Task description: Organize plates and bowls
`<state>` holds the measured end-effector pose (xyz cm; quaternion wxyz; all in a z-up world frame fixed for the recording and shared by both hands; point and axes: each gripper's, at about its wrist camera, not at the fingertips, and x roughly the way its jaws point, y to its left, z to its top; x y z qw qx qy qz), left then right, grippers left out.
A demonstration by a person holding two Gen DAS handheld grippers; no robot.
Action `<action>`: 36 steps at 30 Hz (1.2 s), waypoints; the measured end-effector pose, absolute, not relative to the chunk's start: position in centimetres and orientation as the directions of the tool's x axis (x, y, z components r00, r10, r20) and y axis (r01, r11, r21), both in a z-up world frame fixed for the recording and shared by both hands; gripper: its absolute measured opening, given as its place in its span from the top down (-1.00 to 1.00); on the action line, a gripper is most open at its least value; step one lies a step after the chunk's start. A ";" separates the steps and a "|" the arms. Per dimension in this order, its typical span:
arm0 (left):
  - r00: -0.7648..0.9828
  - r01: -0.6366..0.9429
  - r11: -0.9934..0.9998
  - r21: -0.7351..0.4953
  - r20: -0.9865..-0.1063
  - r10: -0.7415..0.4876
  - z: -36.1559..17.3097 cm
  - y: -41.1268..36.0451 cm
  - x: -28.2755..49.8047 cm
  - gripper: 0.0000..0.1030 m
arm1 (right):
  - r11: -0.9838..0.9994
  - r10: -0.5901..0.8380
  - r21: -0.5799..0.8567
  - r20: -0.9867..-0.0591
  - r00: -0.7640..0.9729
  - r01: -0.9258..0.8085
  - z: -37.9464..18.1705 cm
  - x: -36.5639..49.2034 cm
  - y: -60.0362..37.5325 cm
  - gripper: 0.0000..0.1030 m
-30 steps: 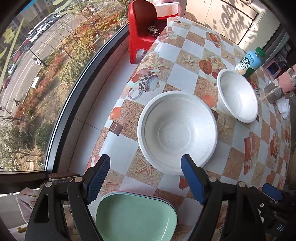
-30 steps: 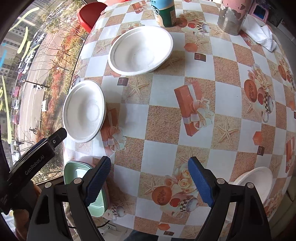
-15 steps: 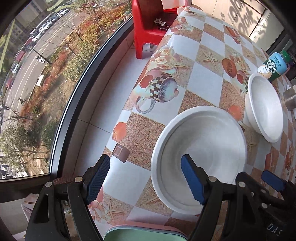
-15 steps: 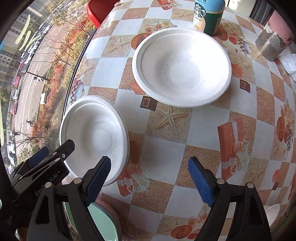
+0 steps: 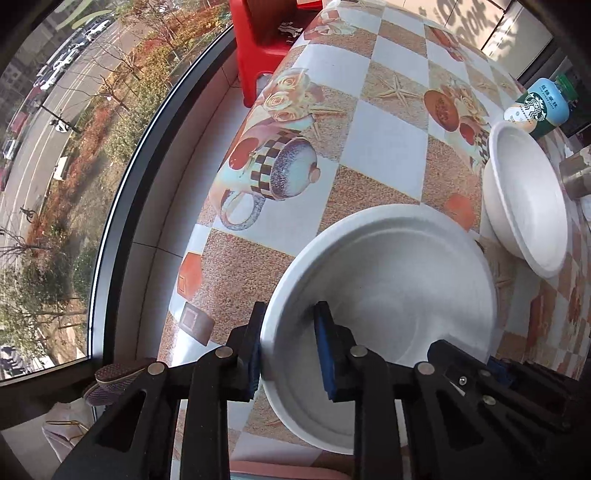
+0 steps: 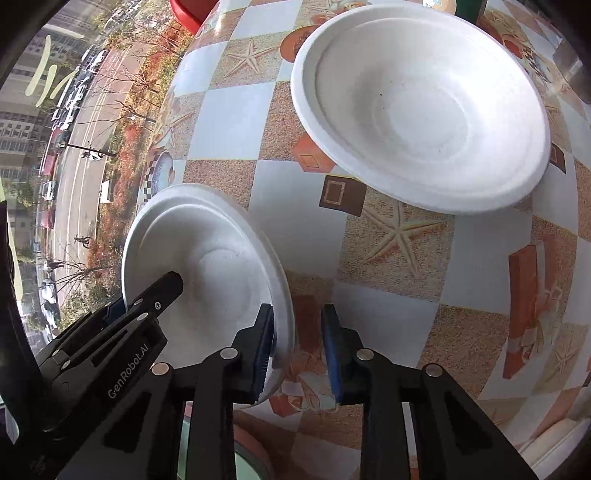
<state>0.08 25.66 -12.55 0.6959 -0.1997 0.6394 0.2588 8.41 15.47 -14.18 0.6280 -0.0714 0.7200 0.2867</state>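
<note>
A white bowl [image 5: 388,288] [image 6: 207,266] sits near the table's window-side edge. My left gripper [image 5: 290,347] points straight down, its jaws closing, with the pads pressed on the bowl's left rim. My right gripper [image 6: 297,343] is also closing its jaws and pinches the opposite rim. One pad is inside the bowl and one outside. The right wrist view shows the left gripper's finger [image 6: 162,288] reaching over the far rim. A second white bowl [image 5: 524,199] [image 6: 417,107] stands apart, farther in on the table.
The patterned tablecloth [image 5: 384,136] drops off at the window side, with glass and a street beyond. A Starbucks bottle [image 5: 535,107] and a metal tumbler [image 5: 576,177] stand behind the second bowl. A red chair [image 5: 266,33] is at the far end. A green plate [image 6: 240,461] lies below the grippers.
Both grippers came down to the near white bowl from either side. Their jaws went from wide open to shut on its opposite rims.
</note>
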 end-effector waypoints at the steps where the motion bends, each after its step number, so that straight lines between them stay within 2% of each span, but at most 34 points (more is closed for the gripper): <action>1: 0.045 -0.611 0.790 0.052 -0.994 0.101 -12.6 25.4 0.1 0.46 | 0.821 0.259 0.330 -0.943 -0.210 -0.466 -14.2 8.3 15.6 0.74; 8: 0.029 -0.544 0.837 0.048 -0.997 0.075 -12.7 20.5 -0.3 0.46 | 0.828 0.221 0.294 -0.954 -0.204 -0.478 -14.2 7.5 13.3 0.73; 21: 0.006 -0.344 0.938 0.039 -0.999 0.043 -13.3 8.6 -3.0 0.46 | 0.875 0.156 0.234 -0.965 -0.211 -0.424 -14.3 4.6 2.6 0.68; 27: -0.034 -0.263 0.964 0.044 -0.999 0.037 -13.7 5.6 -4.8 0.36 | 0.876 0.134 0.221 -0.965 -0.224 -0.429 -14.5 2.2 -0.6 0.68; 36: -0.035 -0.224 0.974 0.034 -0.999 0.027 -11.9 4.4 -5.4 0.36 | 0.872 0.155 0.245 -0.959 -0.237 -0.423 -13.8 -1.8 -5.8 0.68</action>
